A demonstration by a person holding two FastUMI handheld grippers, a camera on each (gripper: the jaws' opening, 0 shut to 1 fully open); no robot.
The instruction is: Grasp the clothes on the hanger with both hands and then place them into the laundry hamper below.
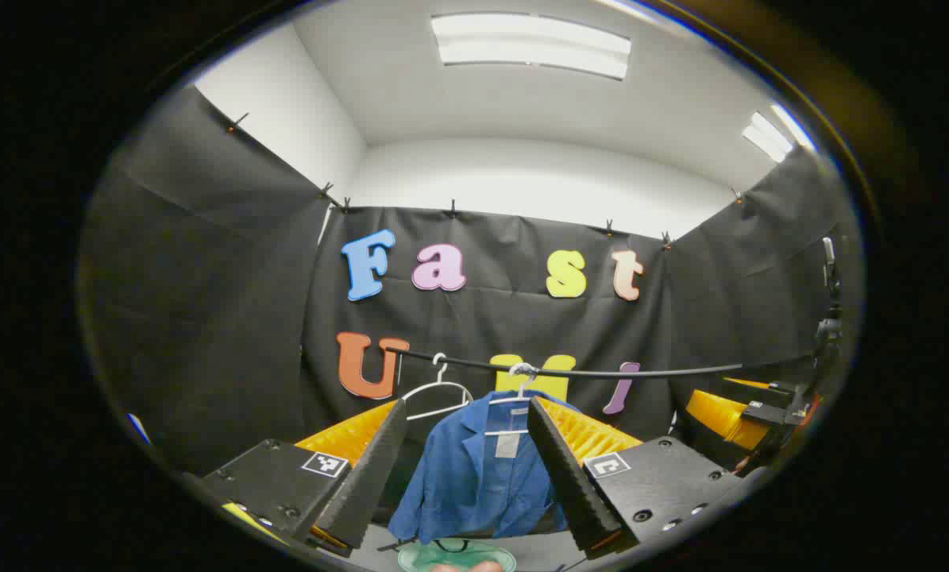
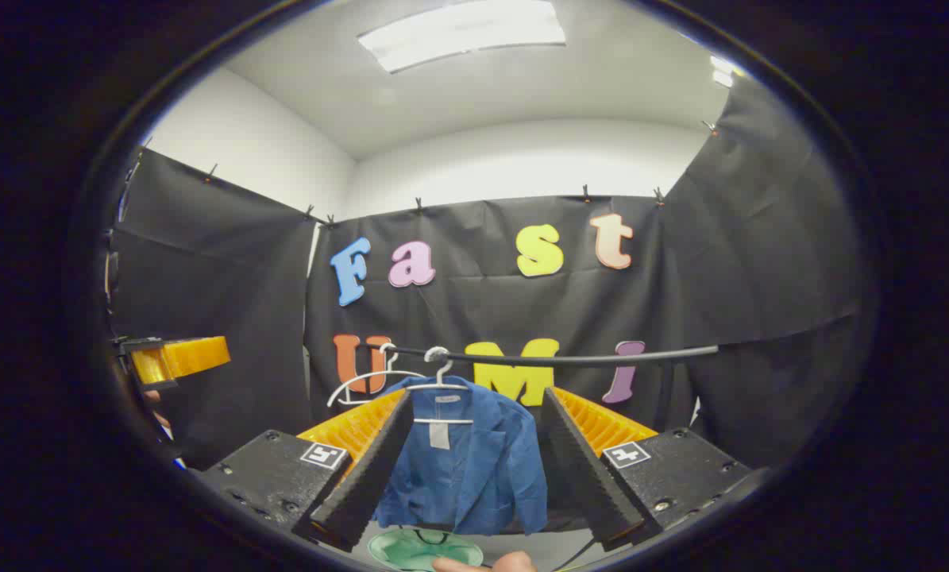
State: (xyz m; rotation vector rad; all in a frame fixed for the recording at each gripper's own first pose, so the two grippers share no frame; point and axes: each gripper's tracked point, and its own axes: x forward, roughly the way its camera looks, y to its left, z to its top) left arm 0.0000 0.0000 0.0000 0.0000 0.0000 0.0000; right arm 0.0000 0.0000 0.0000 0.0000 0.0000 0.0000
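Both tongs, left and right, stand apart and empty. The soft blue cloth jacket on the white wire hanger looks light and limp; grip each shoulder.

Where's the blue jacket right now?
The blue jacket hangs on a white hanger from the black rail, centered ahead between both grippers' open fingers, above the green hamper.

Looks like a recording booth set up inside an office-type room

Black cloth is clipped up as walls under a plain white ceiling with panel lights, and a thin rail carries hangers and a blue jacket.
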